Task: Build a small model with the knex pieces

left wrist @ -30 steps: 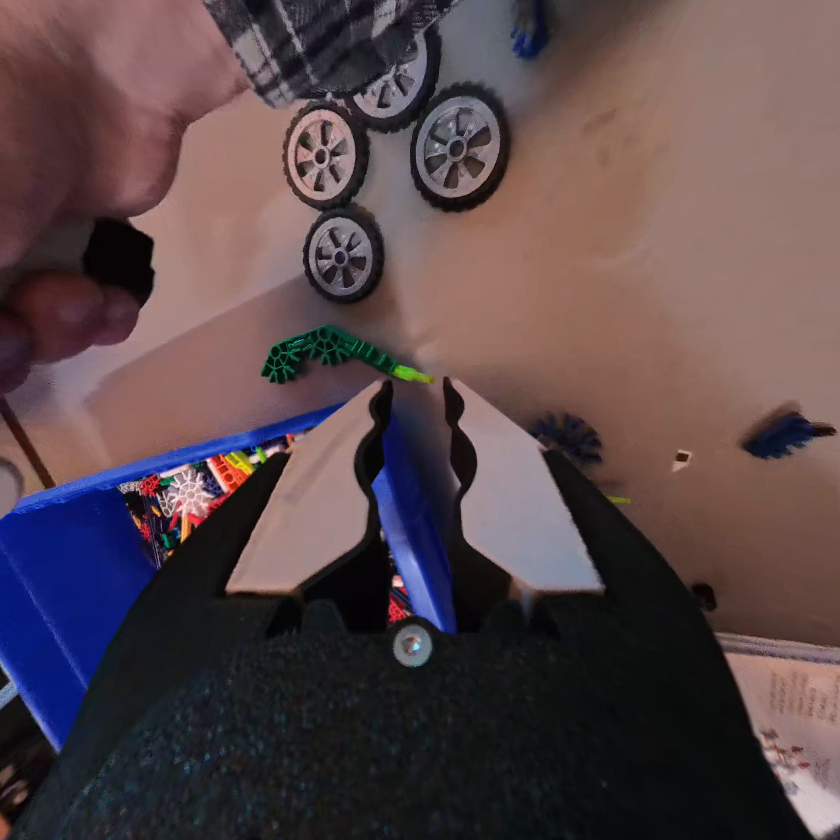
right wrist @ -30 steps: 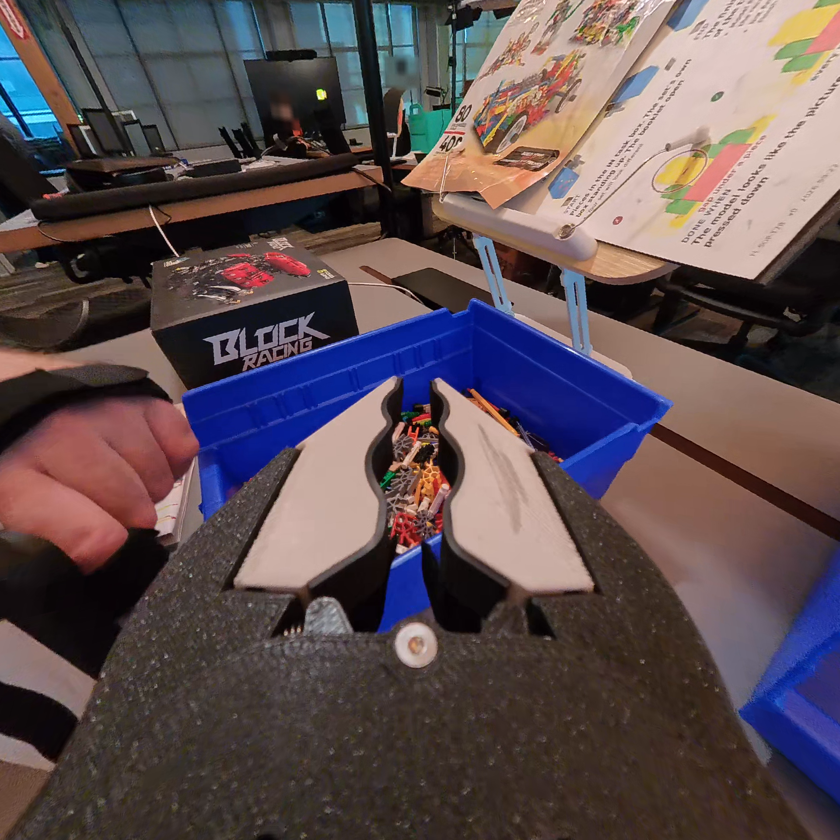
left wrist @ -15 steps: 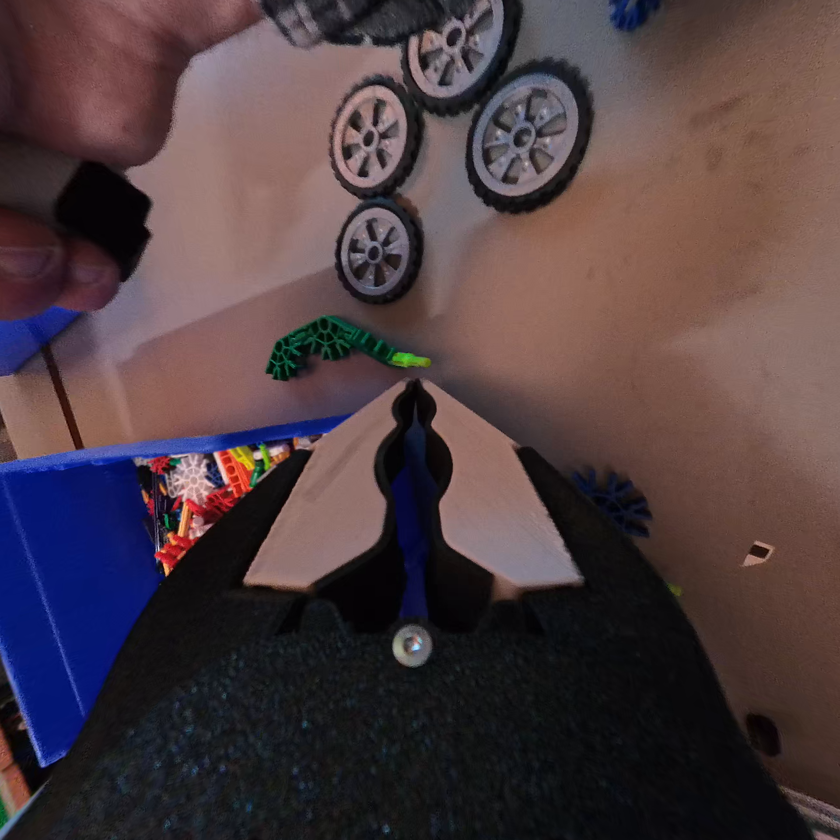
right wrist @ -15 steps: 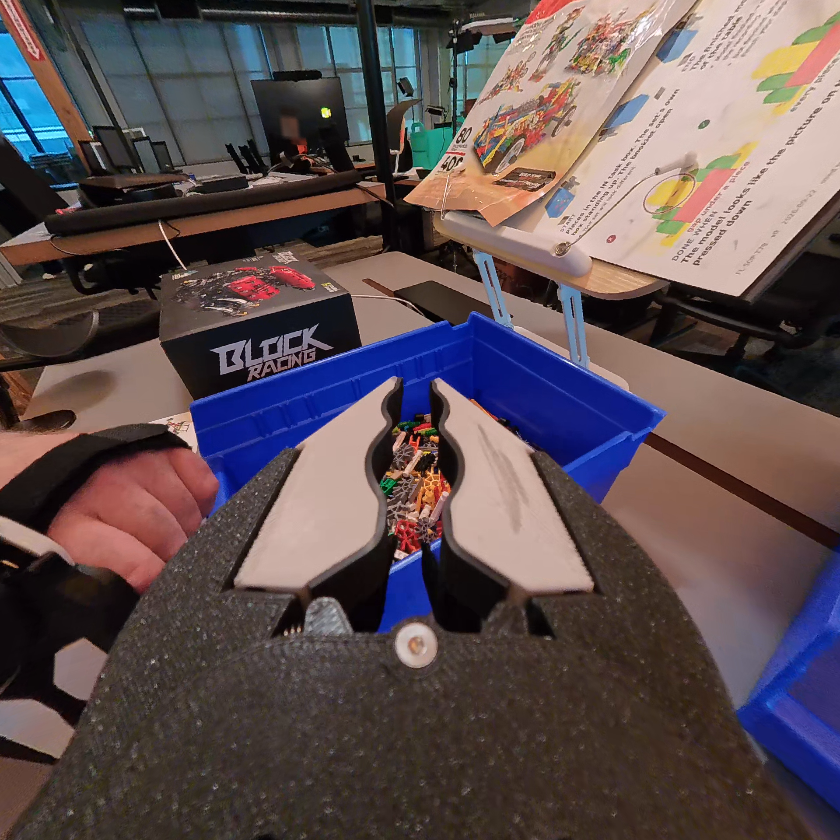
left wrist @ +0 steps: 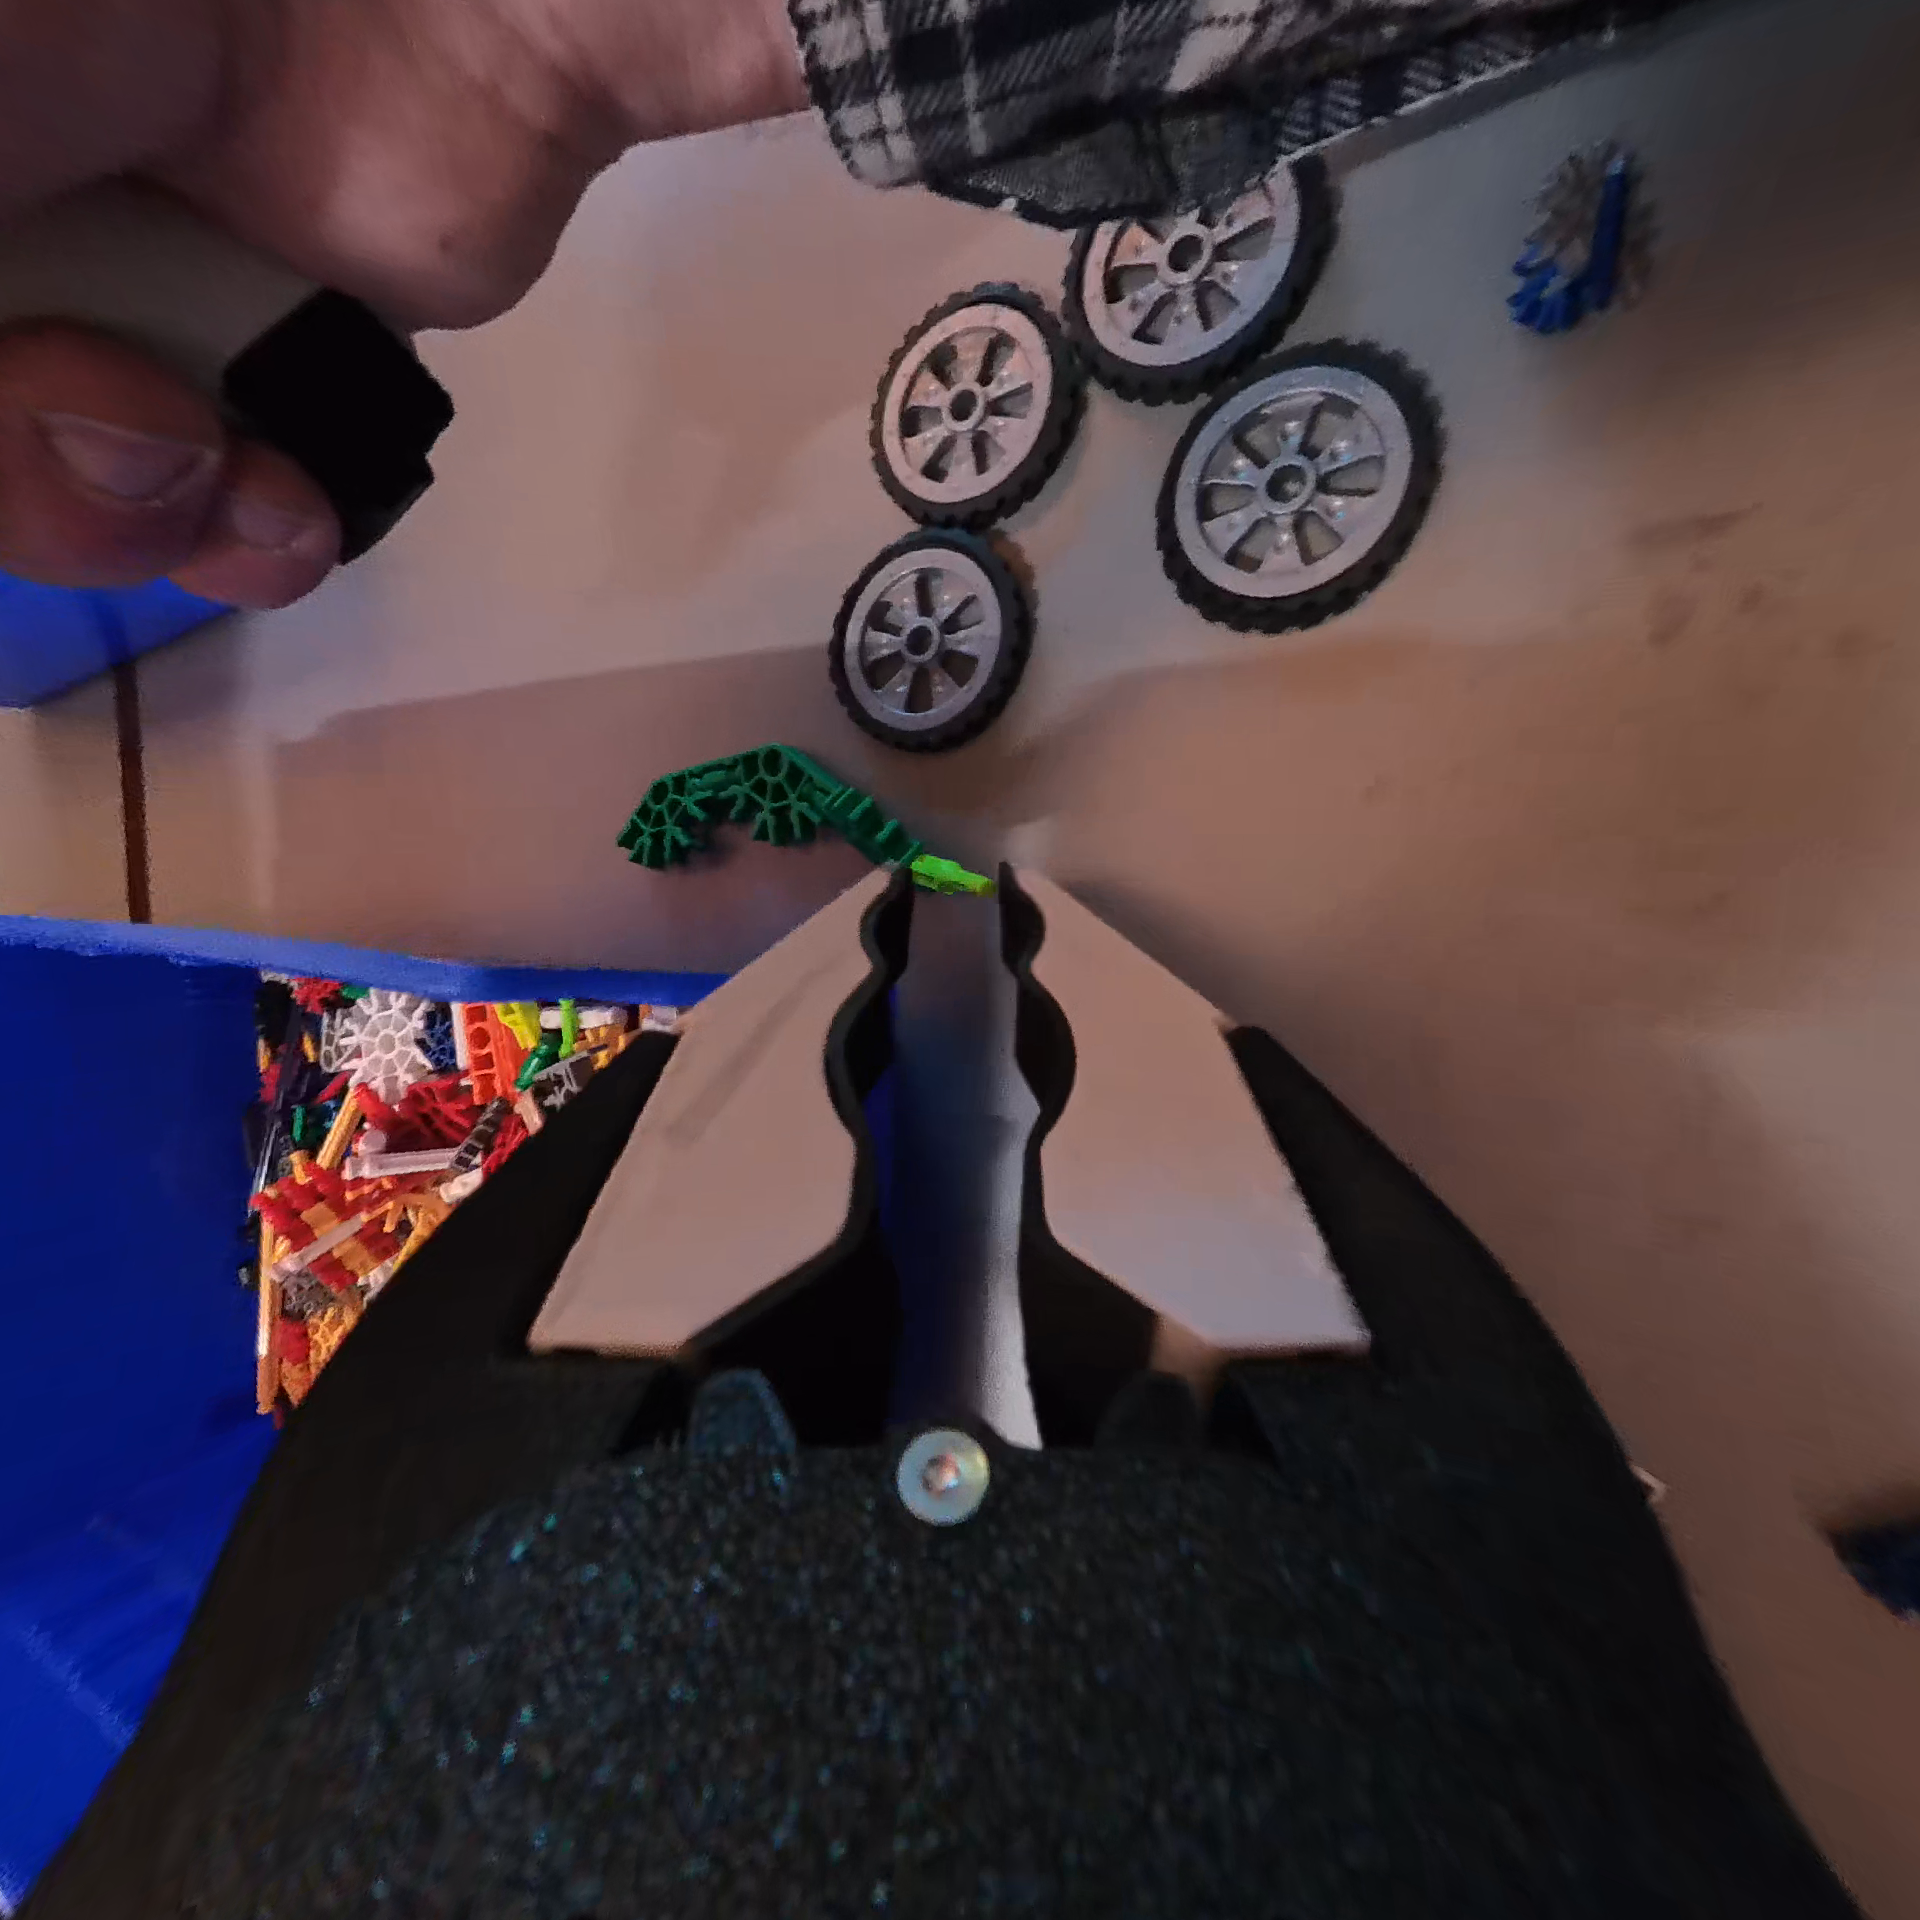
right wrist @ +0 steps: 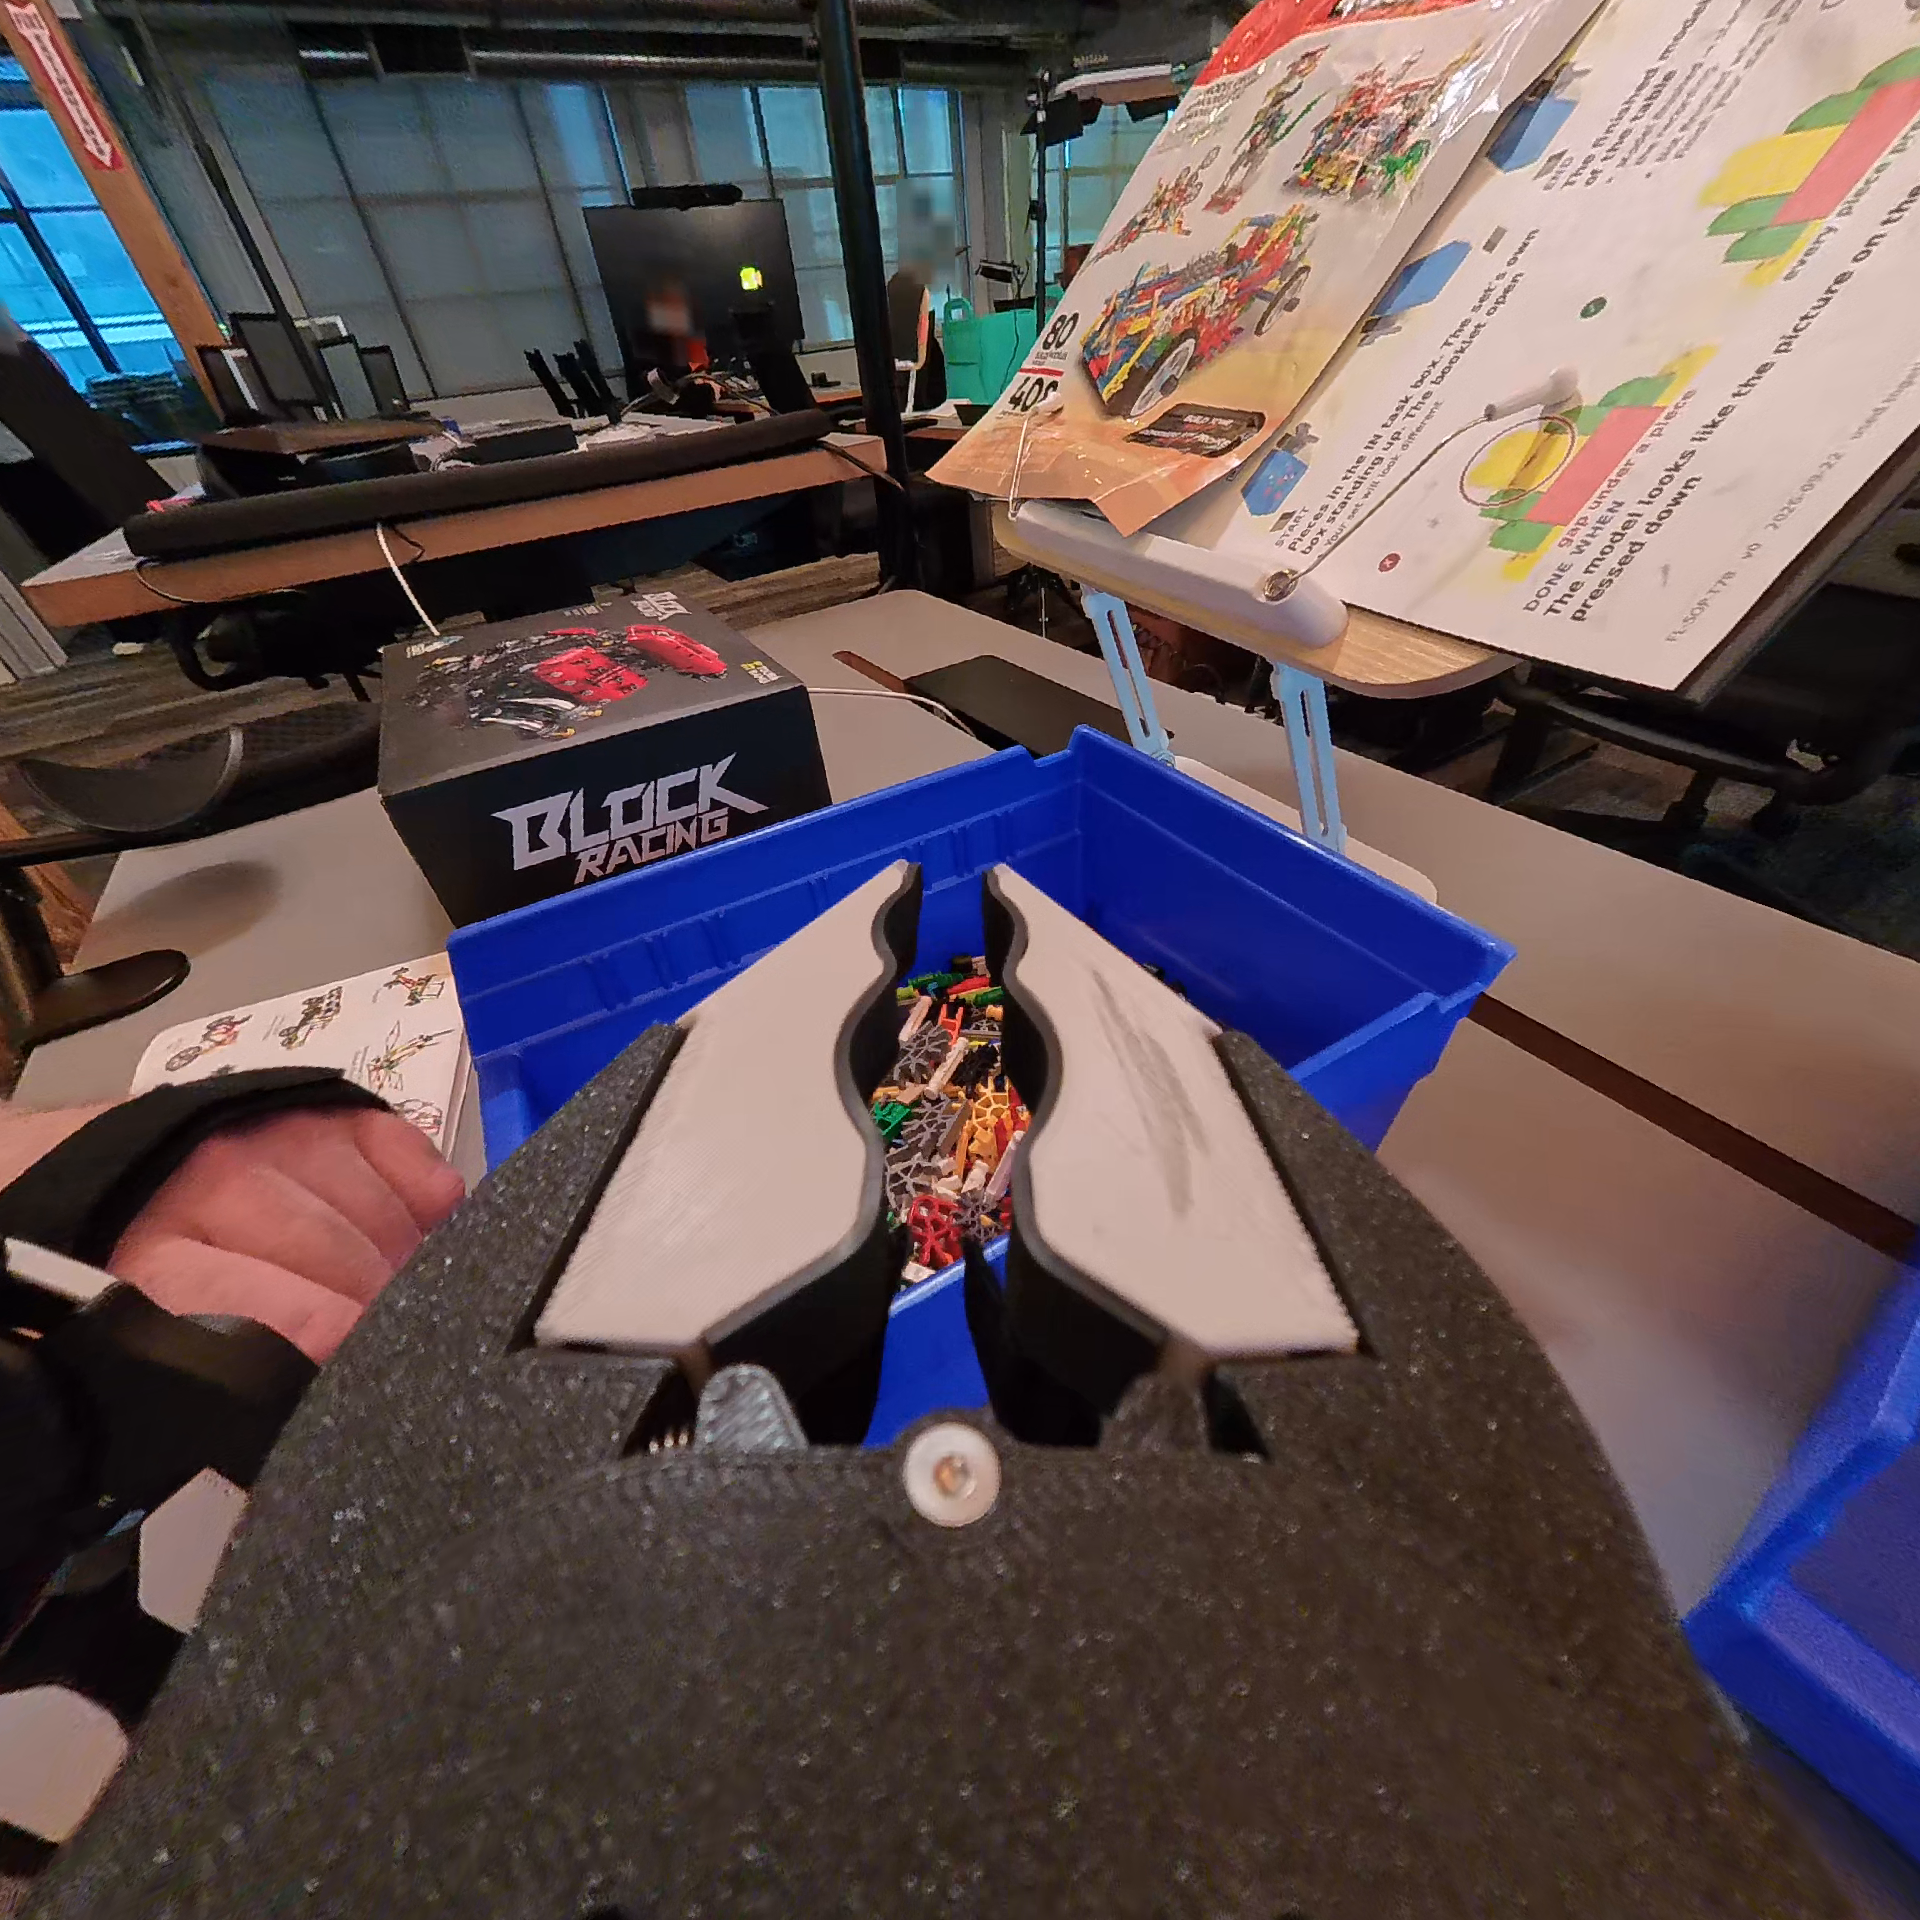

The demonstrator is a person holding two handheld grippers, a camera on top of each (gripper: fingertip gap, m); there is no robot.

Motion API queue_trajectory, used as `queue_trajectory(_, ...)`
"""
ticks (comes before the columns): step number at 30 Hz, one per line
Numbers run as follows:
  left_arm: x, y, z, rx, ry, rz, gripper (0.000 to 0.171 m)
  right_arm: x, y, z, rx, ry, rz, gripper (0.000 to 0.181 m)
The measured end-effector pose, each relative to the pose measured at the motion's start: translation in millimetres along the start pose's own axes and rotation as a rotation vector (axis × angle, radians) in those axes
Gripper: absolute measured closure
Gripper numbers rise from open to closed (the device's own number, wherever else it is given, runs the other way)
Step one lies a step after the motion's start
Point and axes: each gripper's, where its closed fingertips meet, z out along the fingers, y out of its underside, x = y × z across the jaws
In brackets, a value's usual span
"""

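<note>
Just beyond the left gripper [left wrist: 948, 883] — green piece [left wrist: 764, 805], four wheels [left wrist: 1143, 457].

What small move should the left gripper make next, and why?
Probably a short push forward. The left gripper is open with nothing between its fingers, and the light green tip of the green piece lies on the table right at the fingertips. Easing ahead would bring that tip into the gap before closing. The right gripper hangs open over the blue bin.

empty right gripper [right wrist: 951, 899] over blue bin [right wrist: 1226, 914]
</note>
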Motion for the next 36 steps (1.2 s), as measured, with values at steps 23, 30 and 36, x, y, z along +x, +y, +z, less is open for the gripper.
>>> queue_trajectory(23,-68.1,-43.2,-146.0,0.540,0.105,-0.082,0.169,-37.0,-41.8,-27.8,0.260,-0.289,0.059,0.169)
queue_trajectory(30,-108.7,-25.0,-194.9,0.678,0.207,-0.108,0.170,-74.4,-44.8,-45.6,0.312,-0.560,0.054,0.150)
queue_trajectory(36,-116.2,-16.9,-190.5,0.699,0.278,-0.131,0.170,-105.9,-7.7,-25.7,0.121,-0.587,-0.131,0.142)
